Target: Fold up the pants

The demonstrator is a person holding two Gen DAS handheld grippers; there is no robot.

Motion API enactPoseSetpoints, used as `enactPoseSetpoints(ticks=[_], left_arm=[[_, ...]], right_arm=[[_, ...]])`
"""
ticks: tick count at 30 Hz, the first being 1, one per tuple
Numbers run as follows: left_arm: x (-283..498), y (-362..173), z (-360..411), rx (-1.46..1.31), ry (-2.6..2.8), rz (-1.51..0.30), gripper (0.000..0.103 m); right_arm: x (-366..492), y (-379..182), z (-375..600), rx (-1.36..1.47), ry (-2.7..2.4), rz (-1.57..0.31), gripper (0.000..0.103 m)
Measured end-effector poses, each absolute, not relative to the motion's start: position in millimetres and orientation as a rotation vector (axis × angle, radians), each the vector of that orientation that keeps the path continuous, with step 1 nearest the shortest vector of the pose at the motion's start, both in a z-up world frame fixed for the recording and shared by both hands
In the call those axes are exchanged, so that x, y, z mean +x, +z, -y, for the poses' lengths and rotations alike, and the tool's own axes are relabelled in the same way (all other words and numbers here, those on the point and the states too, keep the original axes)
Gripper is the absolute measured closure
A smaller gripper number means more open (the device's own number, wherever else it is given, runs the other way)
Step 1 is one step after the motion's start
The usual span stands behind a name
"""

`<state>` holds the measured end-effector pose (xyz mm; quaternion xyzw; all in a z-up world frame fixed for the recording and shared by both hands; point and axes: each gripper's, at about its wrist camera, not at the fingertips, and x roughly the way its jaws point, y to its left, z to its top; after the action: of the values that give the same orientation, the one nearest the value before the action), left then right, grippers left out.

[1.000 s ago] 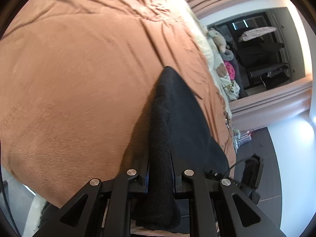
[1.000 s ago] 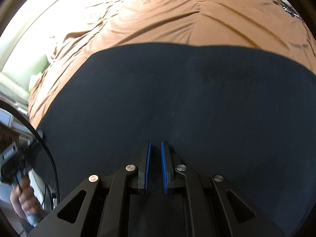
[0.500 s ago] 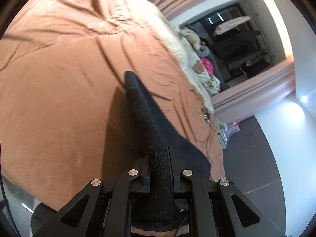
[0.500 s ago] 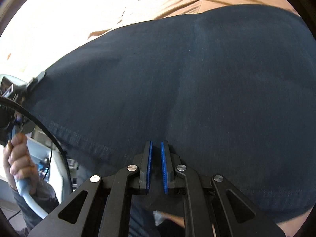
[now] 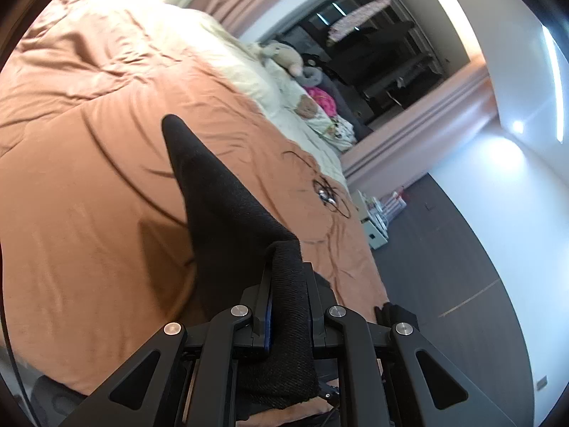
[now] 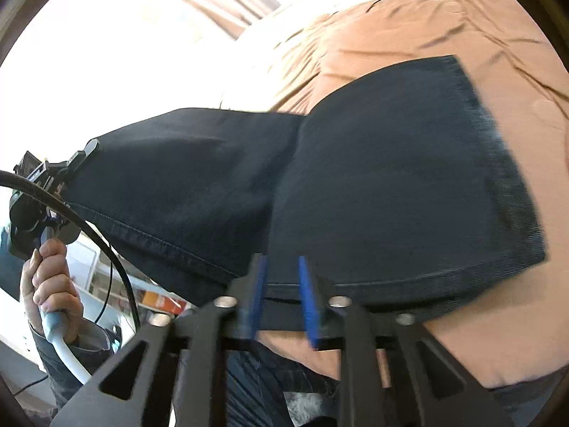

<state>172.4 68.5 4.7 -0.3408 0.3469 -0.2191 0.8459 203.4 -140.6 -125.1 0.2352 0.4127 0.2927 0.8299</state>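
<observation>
Bedspread [image 6: 409, 28] carries the pants [image 6: 391, 178], 1 fold laid. Your right gripper [image 6: 281, 299] has left the cloth, jaws opening; your left gripper [image 5: 288, 306] stays clamped on the raised edge.

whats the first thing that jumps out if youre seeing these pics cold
The dark pants stand out most, spread across the orange-brown bedspread. The left gripper is shut on one end of them, lifting it off the bed. The right gripper, at the near edge of the pants, is opening with no cloth pressed between its blue pads.
</observation>
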Motion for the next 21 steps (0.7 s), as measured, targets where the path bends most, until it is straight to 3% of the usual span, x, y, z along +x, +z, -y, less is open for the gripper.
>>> enactPoseSetpoints(ticks=[1,3,21], left_arm=[[174.8,9.5,-59.7,-0.707,-0.472,-0.731,0.09],[177.1,15.4,-47.2,-0.689,-0.485,-0.733,0.09],[195.4,31.6,54.5,-0.551,-0.585,-0.78,0.09]], right_arm=[[200.0,-126.5,145.3,0.514,0.615,-0.861,0.059],[193.8,-127.7,158.3,0.545,0.611,-0.827,0.053],[157.4,-136.9,271.2,0.689,0.546,-0.751,0.053]])
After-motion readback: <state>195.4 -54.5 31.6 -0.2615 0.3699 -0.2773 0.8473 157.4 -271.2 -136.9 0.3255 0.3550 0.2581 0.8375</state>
